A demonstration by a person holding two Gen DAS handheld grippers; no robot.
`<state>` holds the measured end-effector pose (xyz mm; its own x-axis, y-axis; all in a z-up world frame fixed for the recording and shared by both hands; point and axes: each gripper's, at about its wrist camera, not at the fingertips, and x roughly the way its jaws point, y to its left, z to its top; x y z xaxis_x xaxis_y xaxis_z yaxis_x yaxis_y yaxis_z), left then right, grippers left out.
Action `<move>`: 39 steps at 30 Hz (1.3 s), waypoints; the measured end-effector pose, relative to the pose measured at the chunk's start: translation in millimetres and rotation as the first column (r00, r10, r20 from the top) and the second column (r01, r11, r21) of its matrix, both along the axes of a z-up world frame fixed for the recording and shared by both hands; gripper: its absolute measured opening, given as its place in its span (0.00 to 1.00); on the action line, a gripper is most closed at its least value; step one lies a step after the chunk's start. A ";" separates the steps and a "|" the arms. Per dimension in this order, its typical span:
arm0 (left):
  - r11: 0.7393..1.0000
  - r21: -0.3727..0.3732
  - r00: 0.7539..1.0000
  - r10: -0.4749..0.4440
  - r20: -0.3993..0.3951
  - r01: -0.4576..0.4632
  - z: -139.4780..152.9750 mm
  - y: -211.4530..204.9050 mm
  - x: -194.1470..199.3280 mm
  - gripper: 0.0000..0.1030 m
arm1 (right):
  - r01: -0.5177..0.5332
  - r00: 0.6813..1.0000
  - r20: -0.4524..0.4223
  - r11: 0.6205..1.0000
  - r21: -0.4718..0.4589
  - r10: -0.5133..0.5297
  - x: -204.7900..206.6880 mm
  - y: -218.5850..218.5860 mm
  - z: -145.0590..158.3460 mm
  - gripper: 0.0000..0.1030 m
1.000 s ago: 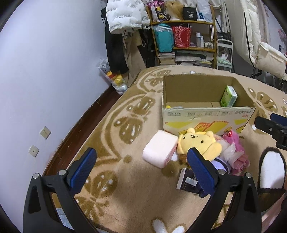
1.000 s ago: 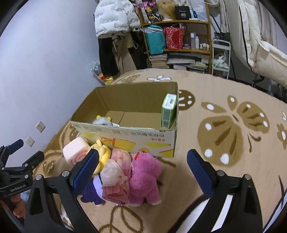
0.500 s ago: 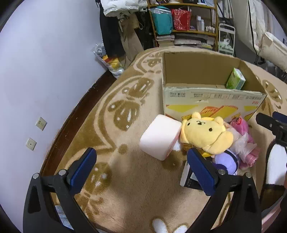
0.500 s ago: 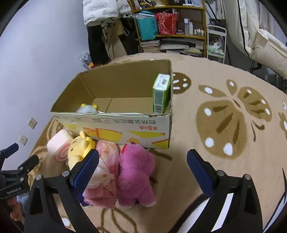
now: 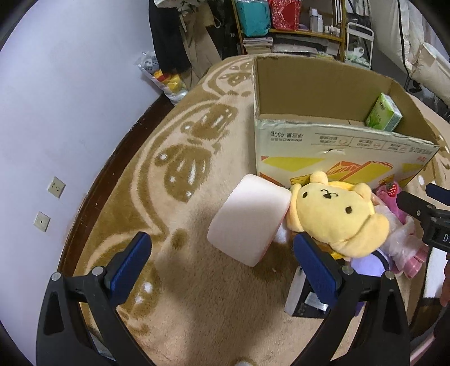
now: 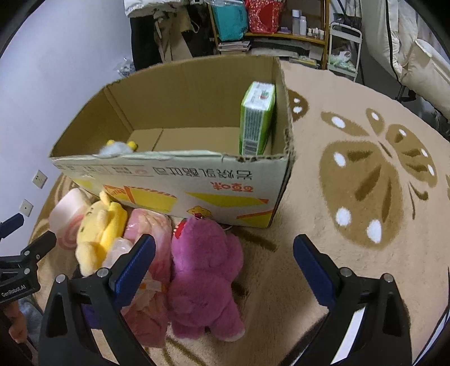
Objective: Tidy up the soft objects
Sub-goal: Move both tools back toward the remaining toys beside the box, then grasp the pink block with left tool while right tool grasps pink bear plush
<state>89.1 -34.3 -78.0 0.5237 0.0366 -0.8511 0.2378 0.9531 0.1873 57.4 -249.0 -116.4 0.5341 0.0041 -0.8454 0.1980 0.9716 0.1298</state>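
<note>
An open cardboard box (image 5: 323, 140) (image 6: 180, 174) stands on the rug. In front of it lie a pink roll cushion (image 5: 250, 222) (image 6: 66, 216), a yellow bear plush (image 5: 337, 216) (image 6: 98, 236), a pink doll in plastic (image 6: 146, 250) and a magenta bear plush (image 6: 205, 270). My left gripper (image 5: 222, 261) is open above the rug, just short of the roll cushion. My right gripper (image 6: 225, 264) is open over the magenta bear. A green pack (image 6: 256, 118) (image 5: 384, 112) and a small white-and-yellow plush (image 6: 118, 147) are inside the box.
A purple plush (image 5: 368, 264) and a dark booklet (image 5: 306, 298) lie under the yellow bear. A lavender wall (image 5: 70, 84) runs along the left. Shelves (image 6: 270, 25) and hanging clothes stand behind the box. Open rug (image 6: 365, 183) lies to the right.
Both grippers have moved forward and down towards the toys. The cushion and plushes appear larger. Both stay open and nothing has been grasped.
</note>
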 end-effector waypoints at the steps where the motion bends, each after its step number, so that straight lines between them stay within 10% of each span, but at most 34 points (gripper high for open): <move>1: 1.000 0.001 1.000 -0.001 -0.005 0.001 -1.8 -0.6 0.9 0.97 | 0.000 1.000 -0.009 1.000 -0.002 0.000 2.1 0.0 -2.9 0.99; 39: 0.999 -0.034 0.995 -0.019 -0.099 0.015 -51.8 -5.0 39.3 0.95 | 0.015 0.995 -0.104 0.999 0.046 -0.010 29.8 -17.4 -39.9 0.95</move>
